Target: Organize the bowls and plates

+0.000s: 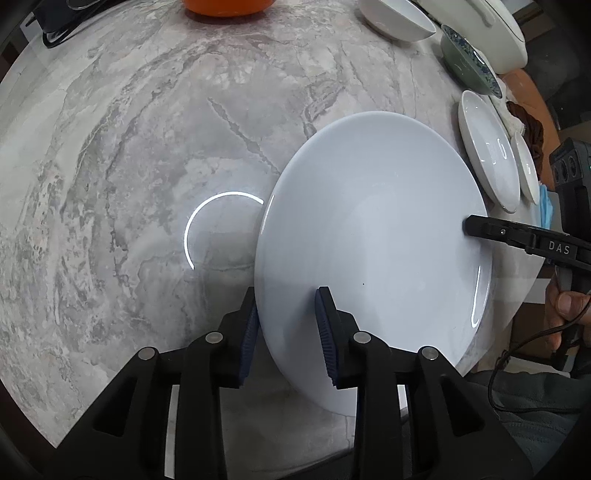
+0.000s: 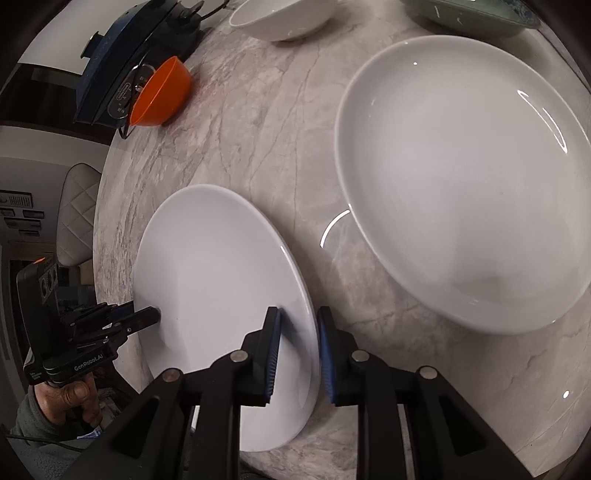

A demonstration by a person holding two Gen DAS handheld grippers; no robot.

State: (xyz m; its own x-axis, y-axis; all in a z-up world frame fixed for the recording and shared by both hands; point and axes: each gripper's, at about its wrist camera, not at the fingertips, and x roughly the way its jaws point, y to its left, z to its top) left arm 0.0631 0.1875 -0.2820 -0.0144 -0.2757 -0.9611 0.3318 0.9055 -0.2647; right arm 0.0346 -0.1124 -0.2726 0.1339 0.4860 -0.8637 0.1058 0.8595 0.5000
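I have two grippers on one flat white plate (image 1: 373, 236). My left gripper (image 1: 290, 332) has its fingers apart, one on each side of the plate's near rim. They look close to the rim, but I cannot tell if they squeeze it. My right gripper (image 2: 298, 354) sits on the other side of the plate the same way, fingers apart with the rim in between.

The plate could slip. It is smooth and shiny, and I only have its thin edge. If one side lets go or pulls harder, I think the plate tips and bangs on the marble table (image 1: 129, 147). It lies close to the table's near edge, so it could slide off and break.

The plate is round, plain and clean. A bigger white plate (image 2: 461, 177) lies just beside it. An orange bowl (image 2: 162, 94), a white bowl (image 2: 284, 18) and a green bowl (image 1: 469, 61) sit farther back.
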